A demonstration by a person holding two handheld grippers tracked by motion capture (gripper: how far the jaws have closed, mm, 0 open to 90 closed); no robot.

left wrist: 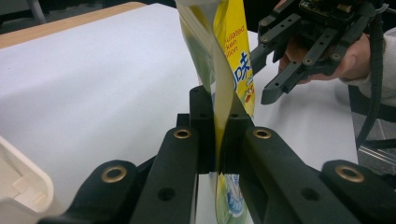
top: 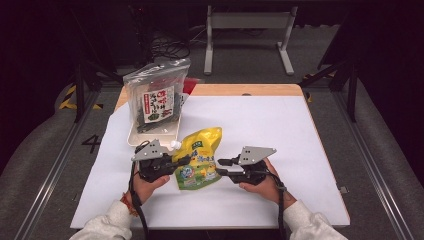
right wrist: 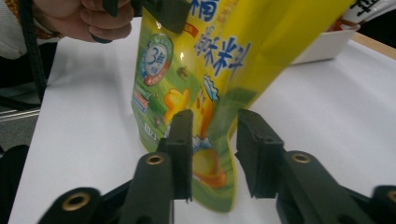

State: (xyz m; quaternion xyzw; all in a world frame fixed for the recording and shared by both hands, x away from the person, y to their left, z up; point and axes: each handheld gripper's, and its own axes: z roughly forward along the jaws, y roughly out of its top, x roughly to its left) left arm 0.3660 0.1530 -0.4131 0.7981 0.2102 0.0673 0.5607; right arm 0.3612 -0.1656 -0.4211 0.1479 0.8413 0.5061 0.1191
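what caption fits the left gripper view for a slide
Left hand-held gripper clamps the edge of a yellow seasoning pouch above the white table cover, with the right hand-held gripper open beside it.

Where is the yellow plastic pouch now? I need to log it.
In the high view the yellow plastic pouch sits low and centre over the white sheet, between both claws, pinched by the left claw, just in front of the white tray.
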